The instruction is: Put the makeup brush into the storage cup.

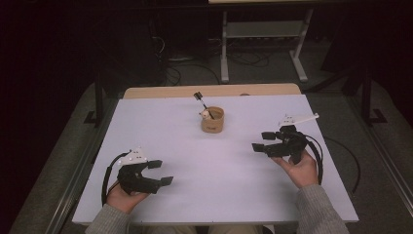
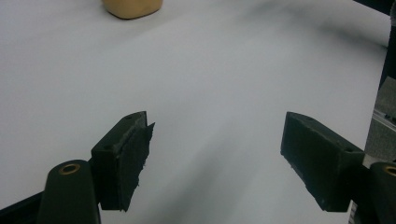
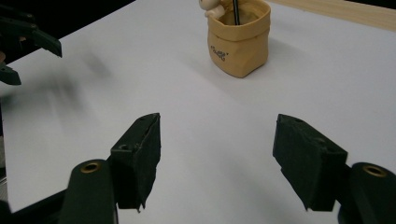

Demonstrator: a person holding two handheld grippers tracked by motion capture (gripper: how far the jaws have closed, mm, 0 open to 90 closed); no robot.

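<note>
The tan pouch-shaped holder (image 1: 213,120), with a black-handled tool (image 1: 201,101) and a small figure (image 1: 206,114) in it, stands at the far middle of the white table (image 1: 219,170). Both the left hand-held gripper (image 1: 161,172) and the right hand-held gripper (image 1: 262,141) hover empty, jaws apart, well short of it. This looks like the approach step; next, one must reach forward to the holder.

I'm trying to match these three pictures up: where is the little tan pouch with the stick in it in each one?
High view: tan pouch at table centre, toward the far edge.
Left gripper view: its base at the top edge, left of centre.
Right gripper view: top centre.
Shared landmark: the white tabletop.
</note>
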